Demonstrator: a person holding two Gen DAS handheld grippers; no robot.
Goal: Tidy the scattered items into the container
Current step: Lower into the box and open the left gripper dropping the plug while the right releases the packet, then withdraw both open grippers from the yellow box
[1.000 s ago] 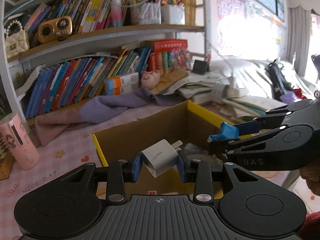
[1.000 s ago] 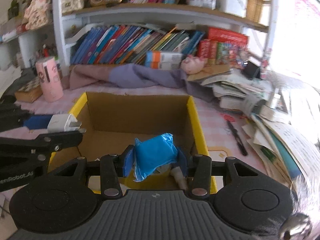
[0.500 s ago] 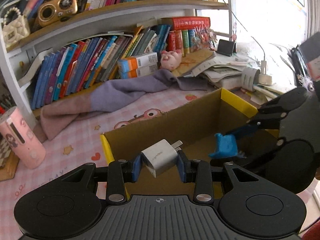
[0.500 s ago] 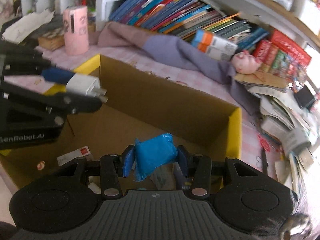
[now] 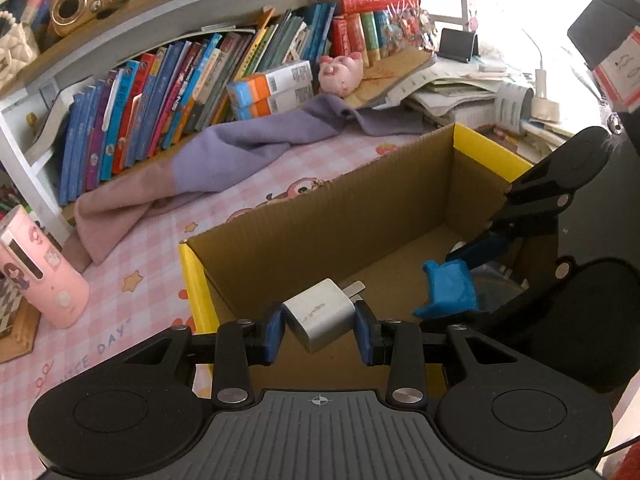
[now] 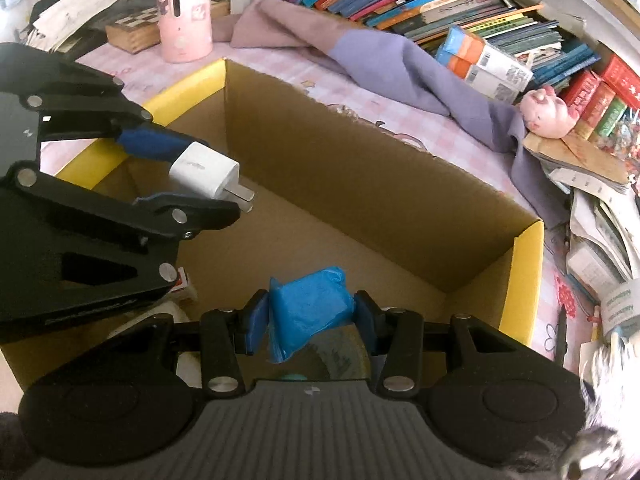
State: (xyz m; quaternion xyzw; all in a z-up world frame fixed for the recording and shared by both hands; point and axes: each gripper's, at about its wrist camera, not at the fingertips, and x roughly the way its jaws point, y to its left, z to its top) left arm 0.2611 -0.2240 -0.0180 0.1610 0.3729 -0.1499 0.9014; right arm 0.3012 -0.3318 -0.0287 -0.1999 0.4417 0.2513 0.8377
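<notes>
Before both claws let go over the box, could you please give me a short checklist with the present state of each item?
1. Left claw shut on the white charger: ok.
2. Right claw shut on the blue packet: ok.
3. Charger over the cardboard box opening: ok.
4. Packet over the opening: ok.
5. Claws apart, not touching: ok.
6. Bare floor under each drop: cannot tell; other items lie beneath.

The left tongs (image 5: 319, 330) are gripping a white charger (image 5: 320, 314) over the box (image 5: 320, 224); the right tongs (image 5: 460, 280) are pinching a blue packet (image 5: 450, 290) inside it.
</notes>
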